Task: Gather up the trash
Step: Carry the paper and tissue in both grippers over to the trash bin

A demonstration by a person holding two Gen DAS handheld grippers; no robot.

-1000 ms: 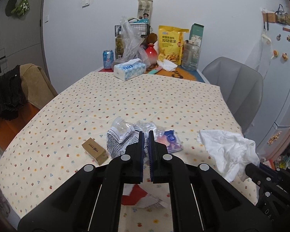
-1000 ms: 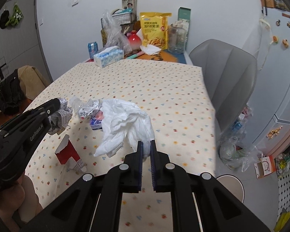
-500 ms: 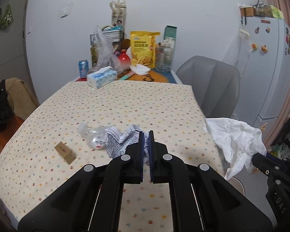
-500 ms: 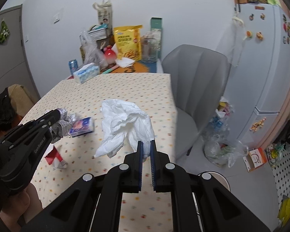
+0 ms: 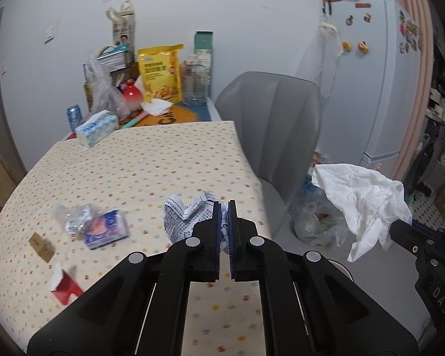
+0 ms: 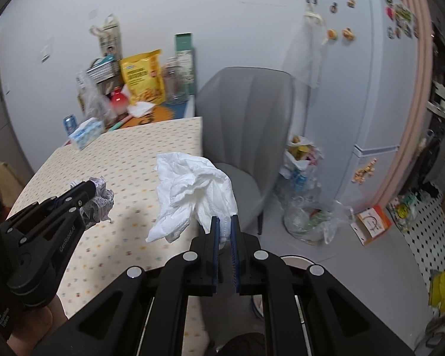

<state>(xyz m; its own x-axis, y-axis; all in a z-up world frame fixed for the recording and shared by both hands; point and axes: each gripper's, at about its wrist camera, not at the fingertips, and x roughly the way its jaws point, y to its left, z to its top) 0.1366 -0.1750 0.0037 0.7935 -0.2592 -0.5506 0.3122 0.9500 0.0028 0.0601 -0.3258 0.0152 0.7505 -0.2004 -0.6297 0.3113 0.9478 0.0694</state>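
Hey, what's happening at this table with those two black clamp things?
A person is clearing rubbish with a handheld gripper in each hand. The left gripper is clamped on a crumpled printed paper; the right gripper pinches a white tissue. Both pieces hang in the air. A blue packet, small brown box and red carton lie on the tablecloth.

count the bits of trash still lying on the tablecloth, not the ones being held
4: a clear crumpled wrapper, a blue packet touching it, a small brown box nearer the left edge, and a red-and-white carton scrap closest to the camera. The gripper bodies may hide more.
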